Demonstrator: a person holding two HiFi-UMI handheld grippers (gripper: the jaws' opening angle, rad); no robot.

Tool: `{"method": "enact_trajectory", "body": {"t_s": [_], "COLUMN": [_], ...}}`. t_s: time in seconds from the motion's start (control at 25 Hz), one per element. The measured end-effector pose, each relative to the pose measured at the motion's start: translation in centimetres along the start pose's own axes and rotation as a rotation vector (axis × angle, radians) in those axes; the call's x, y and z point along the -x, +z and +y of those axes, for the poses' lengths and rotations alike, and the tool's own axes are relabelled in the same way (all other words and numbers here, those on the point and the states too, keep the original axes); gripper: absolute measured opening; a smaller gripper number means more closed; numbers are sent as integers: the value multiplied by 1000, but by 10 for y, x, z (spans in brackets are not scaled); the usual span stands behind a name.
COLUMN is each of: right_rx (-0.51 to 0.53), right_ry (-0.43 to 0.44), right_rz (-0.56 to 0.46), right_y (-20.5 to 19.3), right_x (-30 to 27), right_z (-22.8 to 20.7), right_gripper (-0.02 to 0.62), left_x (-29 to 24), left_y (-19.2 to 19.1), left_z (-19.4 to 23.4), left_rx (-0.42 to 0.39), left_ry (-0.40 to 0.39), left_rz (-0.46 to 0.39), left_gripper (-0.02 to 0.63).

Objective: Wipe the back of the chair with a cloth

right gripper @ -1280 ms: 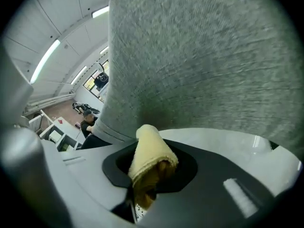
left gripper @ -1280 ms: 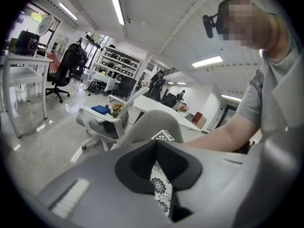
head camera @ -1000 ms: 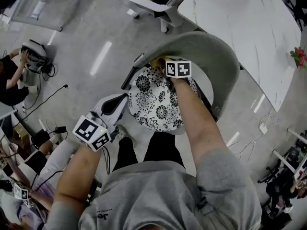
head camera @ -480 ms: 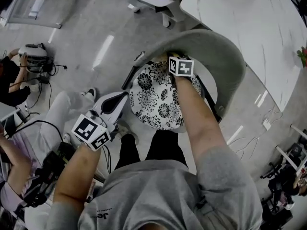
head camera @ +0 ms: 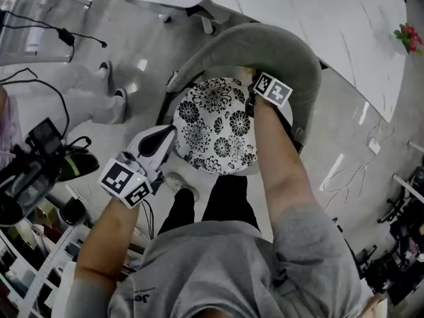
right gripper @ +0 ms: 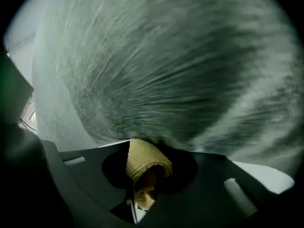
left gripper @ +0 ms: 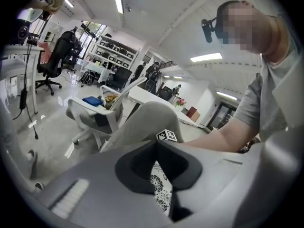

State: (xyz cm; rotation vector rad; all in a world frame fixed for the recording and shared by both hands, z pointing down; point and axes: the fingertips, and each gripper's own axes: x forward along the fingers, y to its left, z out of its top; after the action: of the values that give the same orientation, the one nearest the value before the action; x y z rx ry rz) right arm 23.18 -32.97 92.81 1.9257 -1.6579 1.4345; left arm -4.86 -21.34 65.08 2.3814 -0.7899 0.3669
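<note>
The chair has a curved grey back (head camera: 265,45) and a black-and-white floral seat cushion (head camera: 215,124). My right gripper (head camera: 257,79) is inside the curve, right of its middle, under its marker cube (head camera: 273,89). It is shut on a yellow cloth (right gripper: 142,163), which presses against the grey fabric of the back (right gripper: 166,70); the fabric streaks with motion blur. A sliver of the cloth (head camera: 250,73) shows in the head view. My left gripper (head camera: 167,135) is shut and holds nothing, held off the seat's left edge. In the left gripper view, the left gripper (left gripper: 156,148) faces the chair back (left gripper: 152,120).
A white marble table (head camera: 318,18) stands just behind the chair, with pink flowers (head camera: 411,38) at its far end. A white office chair (head camera: 175,2) sits at the back. A person's legs (head camera: 99,91) and dark camera gear (head camera: 33,171) are at left. Cables lie on the floor.
My right gripper has slid the cloth rightward along the inside of the chair back. The left gripper has stayed put. The people at left have shifted in view.
</note>
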Motion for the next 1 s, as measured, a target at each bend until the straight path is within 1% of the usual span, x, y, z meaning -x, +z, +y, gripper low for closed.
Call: {"method": "enact_trajectory", "body": {"t_s": [0.12,0.24,0.36,0.52,0.68,0.84,0.92,1.0], "right_rx": [-104,-185,-231,-271,-289,-286,-256,-208], "right_ry": [-61,-104,-134,-151,-158,-156,-125,-71], "right_rz": [-43,-85,-122,-171,-205,-229,-231,-228], "right_y": [0,-4,-12,-16,-20,-20,-17,-15], "right_x": [23,45,68,89,106,115,119,125], "right_z": [-39,-69,-92,-105,-109,-108,-101,-90], "right_gripper": [54,54,54,52,52,52,52,52], "left_x": [0,2,5,10,15,17,18,21], "left_y": [-3,-6,-7,-12,-18,-19,-21,-23], "left_z": [-11,-18,-26,-32,-37,-38,-42,-50], "left_rx": [-15,-25,-49,-67,-90,-98,-96,-96], "left_ry": [-30,-47,-75,-96,-121,-131,-134,-144], "left_rz": [15,25,31,39,52,42,33,26], "left_gripper": [58,58,58,58,58,58,58,58]}}
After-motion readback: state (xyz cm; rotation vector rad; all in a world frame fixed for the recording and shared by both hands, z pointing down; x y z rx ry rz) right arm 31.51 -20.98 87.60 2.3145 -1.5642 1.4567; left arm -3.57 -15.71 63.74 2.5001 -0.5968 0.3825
